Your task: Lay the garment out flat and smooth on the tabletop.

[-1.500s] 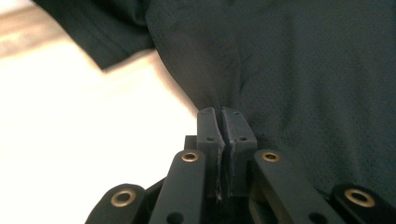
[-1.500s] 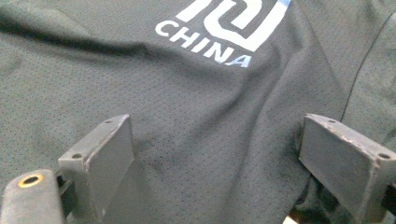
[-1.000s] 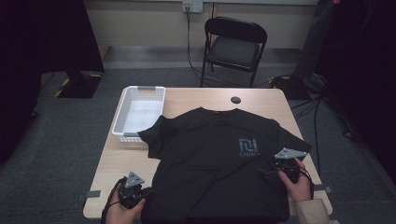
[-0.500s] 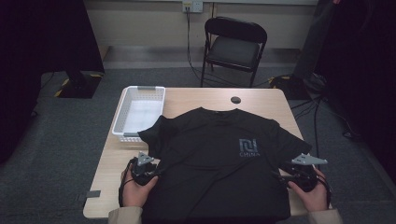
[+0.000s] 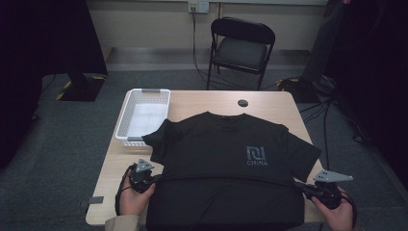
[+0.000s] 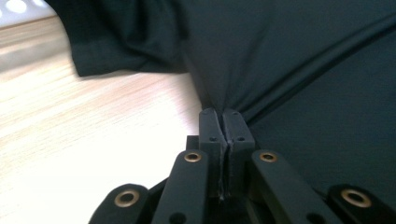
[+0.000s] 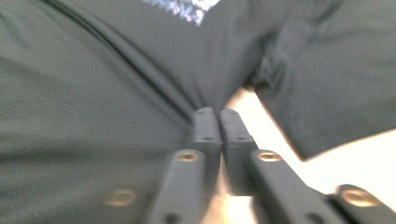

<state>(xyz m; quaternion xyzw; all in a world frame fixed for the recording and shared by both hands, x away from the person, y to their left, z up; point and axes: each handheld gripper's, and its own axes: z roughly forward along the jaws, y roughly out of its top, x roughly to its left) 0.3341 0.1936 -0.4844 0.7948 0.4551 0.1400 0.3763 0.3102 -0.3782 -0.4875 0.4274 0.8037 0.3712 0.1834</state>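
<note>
A black T-shirt point(image 5: 226, 159) with a grey logo lies flat on the wooden table point(image 5: 269, 103), its hem hanging over the near edge. My left gripper point(image 5: 153, 179) is shut on the shirt's left side edge, below the sleeve. In the left gripper view, my left gripper point(image 6: 225, 112) pinches the dark cloth point(image 6: 289, 70). My right gripper point(image 5: 300, 185) is shut on the shirt's right side edge. The right gripper view has my right gripper point(image 7: 219, 111) biting the fabric point(image 7: 93, 116). Both pairs of jaws have just been closing on the cloth. A taut crease runs across the shirt between them.
A white plastic basket point(image 5: 144, 113) stands at the table's left, touching the shirt's left sleeve. A small black disc point(image 5: 243, 102) lies near the far edge. A black folding chair point(image 5: 240, 50) stands behind the table. Cables trail on the floor at the right.
The left gripper moved in to the shirt's left edge and shut on it. The right gripper slid outward to the right edge and shut. A straight crease now spans the shirt.
</note>
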